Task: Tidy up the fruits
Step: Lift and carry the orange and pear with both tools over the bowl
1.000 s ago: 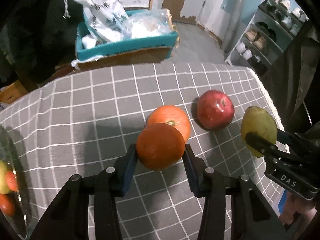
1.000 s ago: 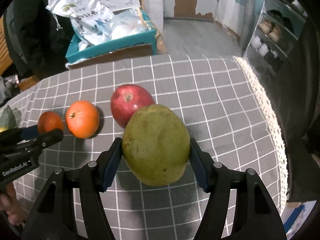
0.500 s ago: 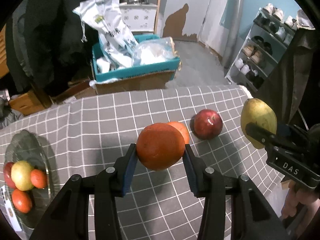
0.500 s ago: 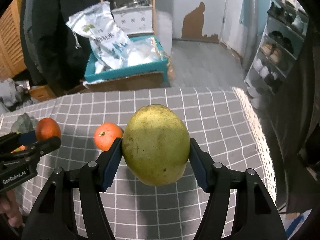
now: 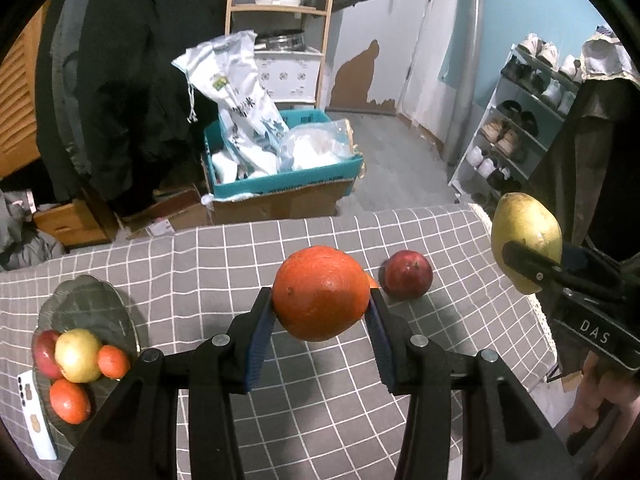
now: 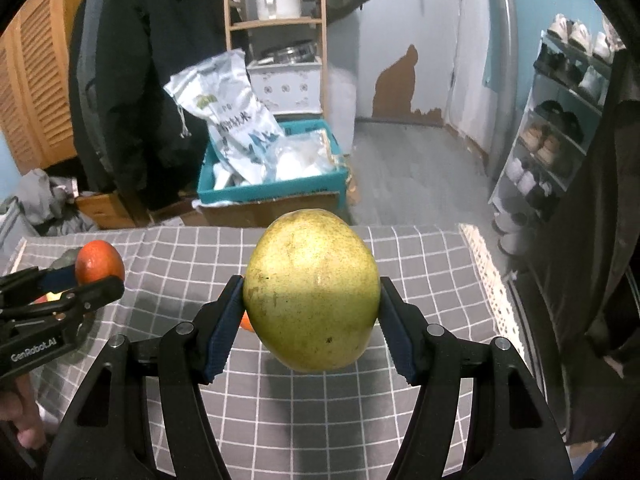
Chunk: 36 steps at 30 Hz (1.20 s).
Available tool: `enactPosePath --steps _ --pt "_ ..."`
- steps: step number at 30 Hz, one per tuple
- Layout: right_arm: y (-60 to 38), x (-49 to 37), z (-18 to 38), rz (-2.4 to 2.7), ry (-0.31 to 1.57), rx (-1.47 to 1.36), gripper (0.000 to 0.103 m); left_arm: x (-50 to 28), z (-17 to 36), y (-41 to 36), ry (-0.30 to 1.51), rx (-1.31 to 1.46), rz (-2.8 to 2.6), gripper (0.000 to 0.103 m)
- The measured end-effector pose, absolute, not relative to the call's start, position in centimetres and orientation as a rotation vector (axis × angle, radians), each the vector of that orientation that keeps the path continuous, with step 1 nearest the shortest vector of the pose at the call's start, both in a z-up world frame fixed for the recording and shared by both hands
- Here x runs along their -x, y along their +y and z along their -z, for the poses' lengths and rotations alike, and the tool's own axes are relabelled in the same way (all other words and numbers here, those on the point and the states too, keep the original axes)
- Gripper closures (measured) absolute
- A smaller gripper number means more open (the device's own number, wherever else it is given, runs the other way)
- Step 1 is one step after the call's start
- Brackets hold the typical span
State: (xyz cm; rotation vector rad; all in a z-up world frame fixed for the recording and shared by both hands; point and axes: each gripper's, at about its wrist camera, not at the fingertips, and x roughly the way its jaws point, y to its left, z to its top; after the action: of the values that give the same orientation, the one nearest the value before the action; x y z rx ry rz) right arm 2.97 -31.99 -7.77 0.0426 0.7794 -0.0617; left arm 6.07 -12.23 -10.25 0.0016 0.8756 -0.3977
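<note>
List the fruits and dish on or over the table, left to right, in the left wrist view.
Glass dish of fruit → orange in the left gripper → red apple on the cloth → pear in the right gripper.

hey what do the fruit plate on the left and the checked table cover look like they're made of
Plate: probably grey tinted glass, though clear plastic is possible. It looks glossy and see-through, with a wavy rim, and the cloth's grid shows faintly through it.

Table cover: woven fabric, matte grey with white grid lines. It drapes softly over the table edge, and a pale lace-like trim runs along its right side.
</note>
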Motion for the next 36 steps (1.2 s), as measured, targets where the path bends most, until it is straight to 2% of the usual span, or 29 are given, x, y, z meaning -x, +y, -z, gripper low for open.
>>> enactPosePath --steps 19,36 --pt "-28.5 -1.1 3.4 -0.017 0.672 -0.007 0.038 -3.6 5.8 -8.1 0.763 0.029 0.36 0.057" --pt "-21.9 -3.2 2.8 -0.15 0.665 0.016 0.038 -3.1 5.6 -2.8 0.748 0.07 0.264 0.057"
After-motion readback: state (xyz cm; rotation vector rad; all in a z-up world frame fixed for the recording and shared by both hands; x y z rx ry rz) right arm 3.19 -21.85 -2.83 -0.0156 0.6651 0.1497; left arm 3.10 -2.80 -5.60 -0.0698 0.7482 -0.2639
